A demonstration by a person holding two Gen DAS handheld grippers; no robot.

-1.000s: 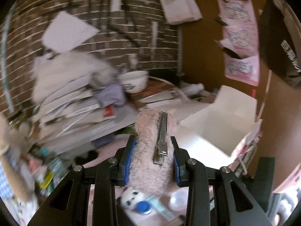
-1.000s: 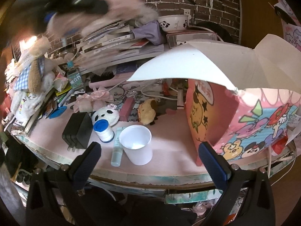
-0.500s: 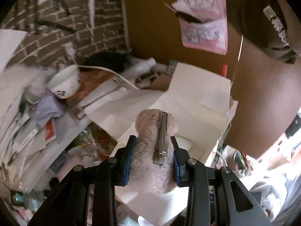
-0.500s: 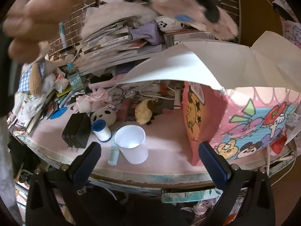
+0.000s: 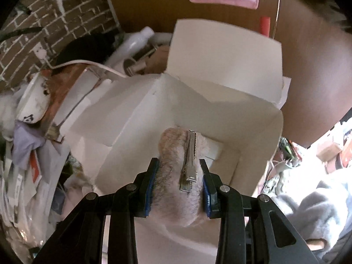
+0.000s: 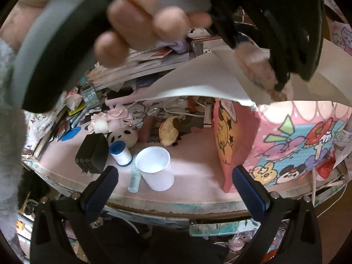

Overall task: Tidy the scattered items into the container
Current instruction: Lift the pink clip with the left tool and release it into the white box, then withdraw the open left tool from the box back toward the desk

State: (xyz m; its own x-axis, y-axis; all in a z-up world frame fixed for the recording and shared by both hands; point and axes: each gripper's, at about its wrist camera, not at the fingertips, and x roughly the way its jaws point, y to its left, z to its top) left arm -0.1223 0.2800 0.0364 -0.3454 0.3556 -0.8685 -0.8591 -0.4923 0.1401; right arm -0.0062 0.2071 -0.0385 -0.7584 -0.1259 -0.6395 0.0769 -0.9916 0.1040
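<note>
Moved left gripper (image 5: 179, 187) over white box (image 5: 220, 83), mid frame; squeezed tight on fluffy clip (image 5: 178, 176). Ready to drop. Right gripper (image 6: 175, 184) wide open, empty.

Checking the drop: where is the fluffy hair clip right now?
In the left wrist view the fluffy hair clip sits clamped in the left tool, above the open white box.

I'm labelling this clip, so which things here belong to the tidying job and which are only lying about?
In the job: fluffy hair clip in left tool; white box; cup; tape roll; charger.
Lying about: brick wall; paper stack.
</note>
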